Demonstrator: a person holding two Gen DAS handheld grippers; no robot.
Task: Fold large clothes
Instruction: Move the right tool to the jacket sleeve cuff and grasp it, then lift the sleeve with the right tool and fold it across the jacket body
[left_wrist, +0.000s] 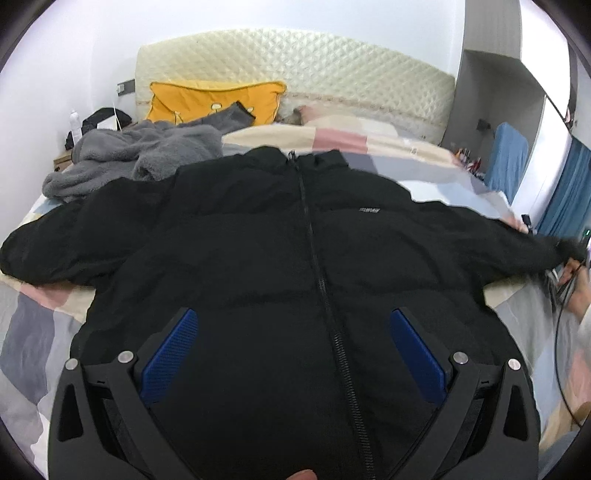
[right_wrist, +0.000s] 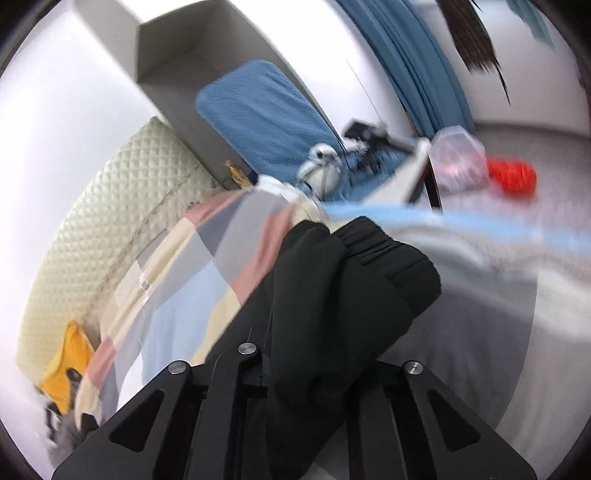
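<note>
The left gripper (left_wrist: 291, 325) hangs spread over the black jacket (left_wrist: 258, 240) lying collar-away on the bed (left_wrist: 33, 325), while the right gripper (right_wrist: 314, 325) pinches its outstretched sleeve (right_wrist: 354, 266)

White walls (left_wrist: 55, 74), cream quilted headboard (left_wrist: 295, 66), patchwork bed (left_wrist: 33, 325), blue curtains (right_wrist: 424, 55)

The right gripper (right_wrist: 310, 332) is clamped on the black jacket sleeve (right_wrist: 332, 288), whose fabric bunches over the fingers and hides them, the ribbed cuff (right_wrist: 373, 240) lying just past the grip. The sleeve lies across a bed with a patchwork cover (right_wrist: 184, 280) of pink, grey, cream and pale blue, beside a quilted cream headboard (right_wrist: 103, 214). A yellow pillow (right_wrist: 70, 365) lies low at left, and blue curtains (right_wrist: 417, 62) and a blurred red object (right_wrist: 513, 177) show beyond.
</note>
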